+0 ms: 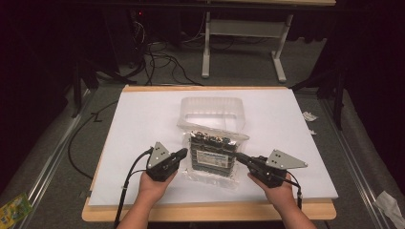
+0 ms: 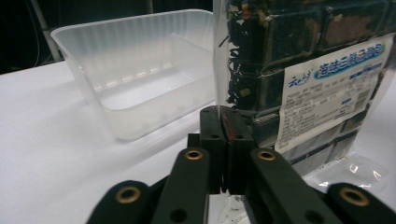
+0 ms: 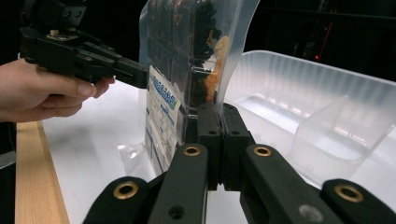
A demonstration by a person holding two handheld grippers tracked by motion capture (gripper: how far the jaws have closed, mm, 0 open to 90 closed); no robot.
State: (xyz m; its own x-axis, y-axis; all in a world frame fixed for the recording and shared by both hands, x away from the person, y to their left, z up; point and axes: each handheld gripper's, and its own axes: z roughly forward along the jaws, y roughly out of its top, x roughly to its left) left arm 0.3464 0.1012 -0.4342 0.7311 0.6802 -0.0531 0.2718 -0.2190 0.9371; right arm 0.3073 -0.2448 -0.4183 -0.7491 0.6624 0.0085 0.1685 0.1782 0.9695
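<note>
A clear plastic bag (image 1: 212, 155) packed with dark snack packets and a white-and-blue label hangs between my two grippers, above the white sheet. My left gripper (image 1: 184, 152) is shut on the bag's left edge. In the left gripper view its jaws (image 2: 224, 116) pinch the clear seam beside the bag (image 2: 303, 70). On the opposite edge my right gripper (image 1: 239, 156) is shut too, and the right gripper view has its jaws (image 3: 219, 116) closed on the bag (image 3: 187, 46). The left gripper (image 3: 140, 74) grips the far side there.
A translucent plastic container (image 1: 212, 112) with an inner divider stands just behind the bag (image 2: 140, 84) (image 3: 317, 107). The white sheet (image 1: 138, 124) covers a wooden board (image 1: 210, 212). Crumpled scraps (image 1: 309, 116) lie off its right edge, and a table frame (image 1: 243, 33) and cables are beyond.
</note>
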